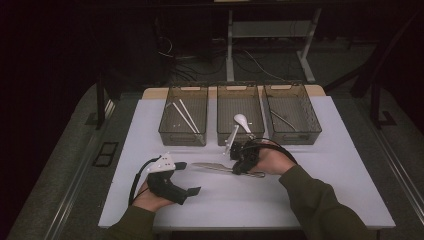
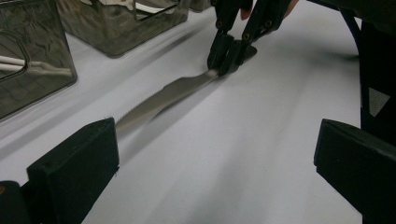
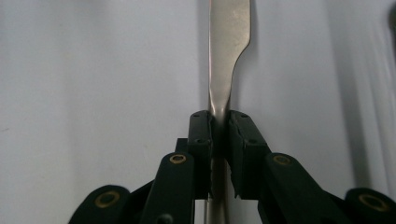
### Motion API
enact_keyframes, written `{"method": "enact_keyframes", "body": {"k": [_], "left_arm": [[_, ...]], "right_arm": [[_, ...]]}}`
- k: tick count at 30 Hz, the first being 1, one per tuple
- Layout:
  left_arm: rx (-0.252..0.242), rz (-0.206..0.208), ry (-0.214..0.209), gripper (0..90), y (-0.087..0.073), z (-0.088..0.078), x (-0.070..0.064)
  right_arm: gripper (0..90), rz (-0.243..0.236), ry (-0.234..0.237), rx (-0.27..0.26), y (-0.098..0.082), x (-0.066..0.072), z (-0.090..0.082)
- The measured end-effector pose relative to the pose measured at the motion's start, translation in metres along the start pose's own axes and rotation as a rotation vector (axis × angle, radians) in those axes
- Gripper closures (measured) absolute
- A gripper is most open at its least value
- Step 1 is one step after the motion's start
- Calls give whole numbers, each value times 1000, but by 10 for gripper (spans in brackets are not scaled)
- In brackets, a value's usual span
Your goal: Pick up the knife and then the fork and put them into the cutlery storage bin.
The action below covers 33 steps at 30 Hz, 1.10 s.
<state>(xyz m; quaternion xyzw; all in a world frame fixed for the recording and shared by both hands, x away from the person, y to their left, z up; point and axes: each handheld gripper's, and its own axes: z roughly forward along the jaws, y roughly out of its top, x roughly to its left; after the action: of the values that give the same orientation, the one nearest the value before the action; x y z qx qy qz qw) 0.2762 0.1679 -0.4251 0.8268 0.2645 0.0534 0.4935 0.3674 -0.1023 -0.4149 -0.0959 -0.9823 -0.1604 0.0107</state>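
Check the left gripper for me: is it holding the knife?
No, the left gripper has its fingers wide apart over bare table, while the right gripper pinches the knife.

White worktop point(image 1: 320, 190), on dark floor. Three smoky see-through bins in row along far edge. Left bin point(image 1: 183, 131): two white sticks point(image 1: 186, 117), possibly chopsticks, lying crossed. Middle bin point(image 1: 239, 134): white spoon point(image 1: 242, 121), bowl up, leaning at front wall. Right bin point(image 1: 296, 136): thin grey utensil point(image 1: 283, 119), kind unclear. Pale wooden board point(image 1: 150, 93) showing behind bins. White desk frame point(image 1: 230, 45) and loose cables point(image 1: 200, 62) on floor beyond.
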Motion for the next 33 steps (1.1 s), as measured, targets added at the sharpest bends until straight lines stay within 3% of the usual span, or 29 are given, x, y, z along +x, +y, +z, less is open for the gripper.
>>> {"method": "enact_keyframes", "body": {"k": [8,21,28,33], "left_arm": [[0,-4,2,0,0,0,0],[4,-9,-2,0,0,1,0],[4,-12,-6,0,0,1,1],[0,-8,-8,0,0,2,1]], "right_arm": [[796,46,-12,-87,-25,-1,-20],[802,139,-62,-231,-61,-9,-65],[802,227,-144,-277,-80,-23,-107],[802,317,-206,-308,-92,-40,-136]]}}
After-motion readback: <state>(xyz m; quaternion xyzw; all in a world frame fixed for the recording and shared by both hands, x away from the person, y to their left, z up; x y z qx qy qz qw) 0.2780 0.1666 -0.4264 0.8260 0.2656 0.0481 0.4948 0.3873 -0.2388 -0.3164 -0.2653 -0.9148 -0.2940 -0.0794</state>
